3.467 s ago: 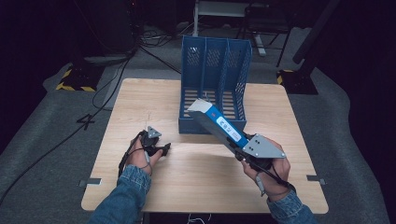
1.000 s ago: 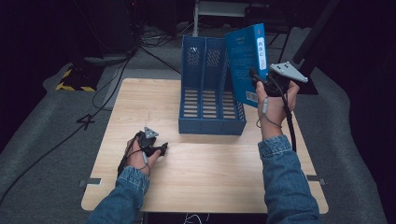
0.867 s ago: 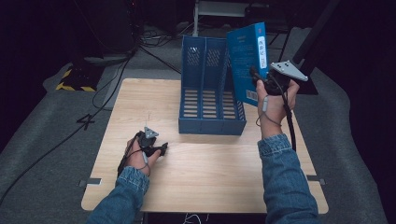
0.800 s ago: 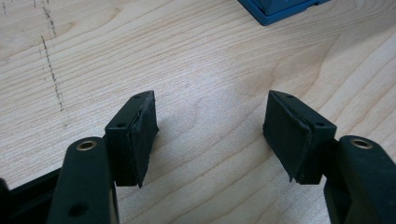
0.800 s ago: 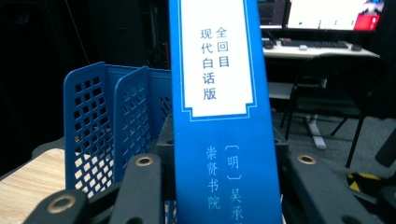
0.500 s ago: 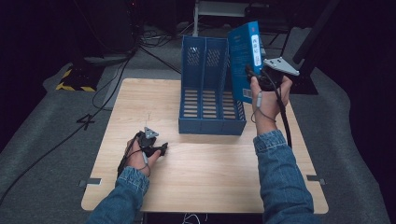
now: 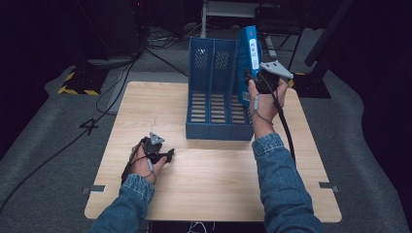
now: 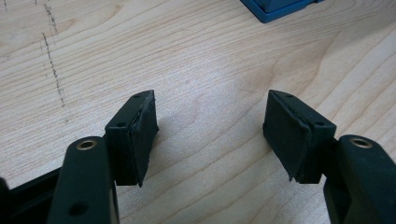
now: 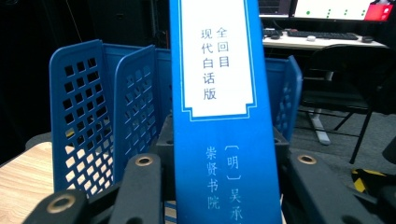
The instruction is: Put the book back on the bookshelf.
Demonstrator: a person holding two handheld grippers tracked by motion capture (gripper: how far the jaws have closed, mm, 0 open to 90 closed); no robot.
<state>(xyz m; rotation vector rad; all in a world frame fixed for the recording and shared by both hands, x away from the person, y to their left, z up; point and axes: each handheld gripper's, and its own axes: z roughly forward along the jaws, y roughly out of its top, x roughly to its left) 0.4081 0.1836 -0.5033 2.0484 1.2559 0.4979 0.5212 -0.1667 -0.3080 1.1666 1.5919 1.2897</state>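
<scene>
Right tool (image 7: pixel 253 80) grips blue book (image 9: pixel 217 116); its lower end seems hidden.

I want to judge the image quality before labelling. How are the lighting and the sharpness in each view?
High view: the wooden table is evenly lit, the room around it nearly black, and the picture is slightly soft. Left gripper view: bright and sharp wood grain, with faint shadow under the left claw. Right gripper view: the blue book is close but its print readable; the file rack is sharp, the background dim.
</scene>
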